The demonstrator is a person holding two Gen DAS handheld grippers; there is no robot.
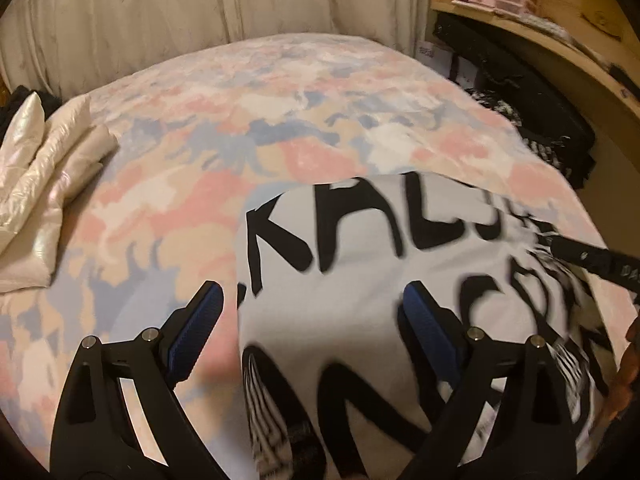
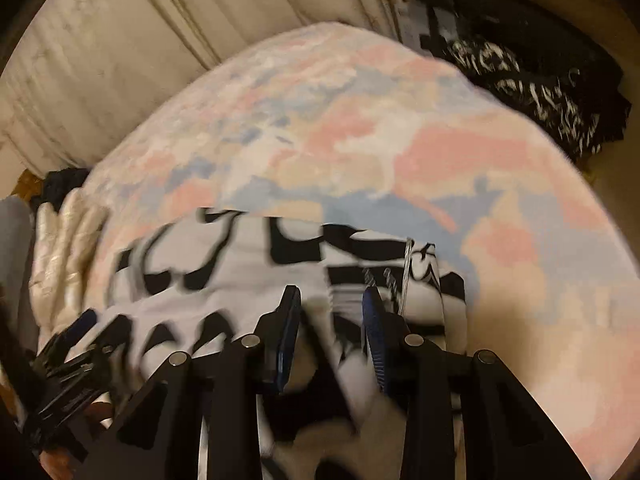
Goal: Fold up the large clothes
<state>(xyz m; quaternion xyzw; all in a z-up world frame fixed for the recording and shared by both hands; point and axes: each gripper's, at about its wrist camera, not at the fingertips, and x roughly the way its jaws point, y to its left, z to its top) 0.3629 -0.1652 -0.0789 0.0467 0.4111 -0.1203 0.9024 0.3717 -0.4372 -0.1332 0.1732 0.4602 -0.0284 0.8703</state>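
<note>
Cloth on cloth, hard plastic above

A soft, fleecy bed cover (image 1: pixel 248 128) in pastel patches is seen under a matt white garment (image 1: pixel 352 280) printed with flat black letters. The left tongs (image 1: pixel 312 320) and right tongs (image 2: pixel 331 334) are made of matt black plastic with ribbed blue pads (image 1: pixel 200 332) and bright metal pins — the only shine there. A puffy cream jacket (image 1: pixel 48 160) is given a pearly, glossy sheen. The shelf (image 1: pixel 568 40) is of smooth pale wood, and the curtain (image 1: pixel 160 8) of dull, pleated cloth.
</note>
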